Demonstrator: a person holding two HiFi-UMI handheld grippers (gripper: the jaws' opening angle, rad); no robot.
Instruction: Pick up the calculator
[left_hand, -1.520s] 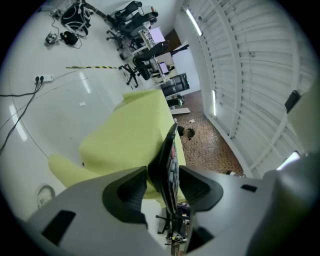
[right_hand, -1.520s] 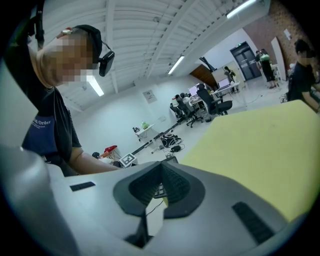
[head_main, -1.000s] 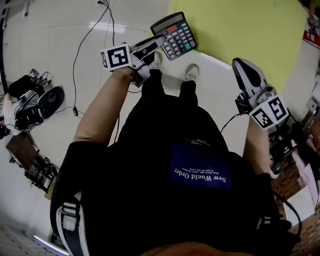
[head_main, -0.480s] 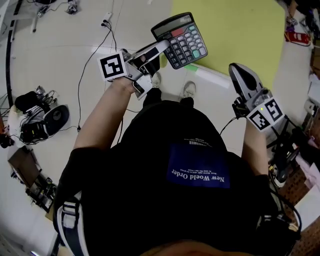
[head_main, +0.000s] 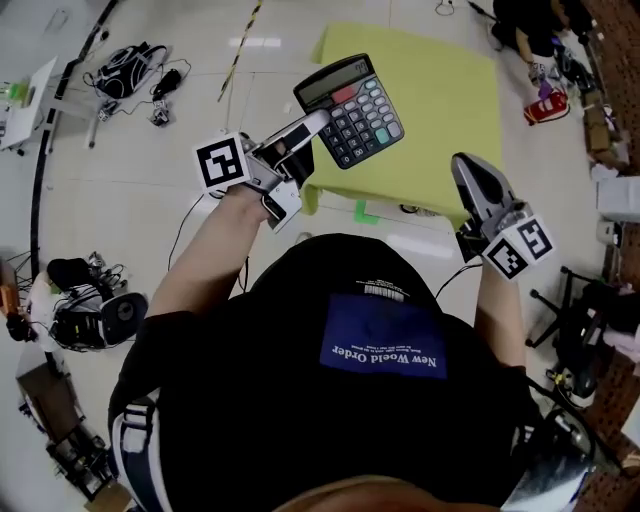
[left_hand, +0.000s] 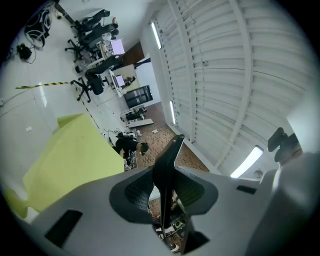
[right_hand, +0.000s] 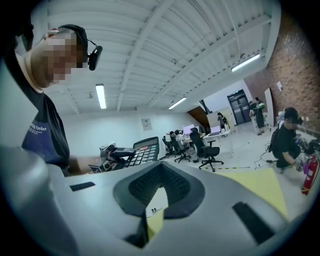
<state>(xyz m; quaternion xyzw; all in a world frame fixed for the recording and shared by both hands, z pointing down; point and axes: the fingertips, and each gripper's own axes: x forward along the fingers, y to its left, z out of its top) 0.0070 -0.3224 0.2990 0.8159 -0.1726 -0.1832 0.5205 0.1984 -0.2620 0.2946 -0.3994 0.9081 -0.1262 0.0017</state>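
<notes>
Calculator lifted clear of the desk, in your left gripper.
Your left gripper (head_main: 318, 122) has its jaws pinching the calculator (head_main: 352, 108) by one edge, keys facing up, above the near left corner of the yellow-green desk (head_main: 440, 110). Your right gripper (head_main: 463, 165) hangs off the desk's near right side, jaws pressed together with nothing between them.

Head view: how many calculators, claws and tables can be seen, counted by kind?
Calculator: 1
Claws: 2 (left claw, right claw)
Yellow table: 1
Total: 4
</notes>
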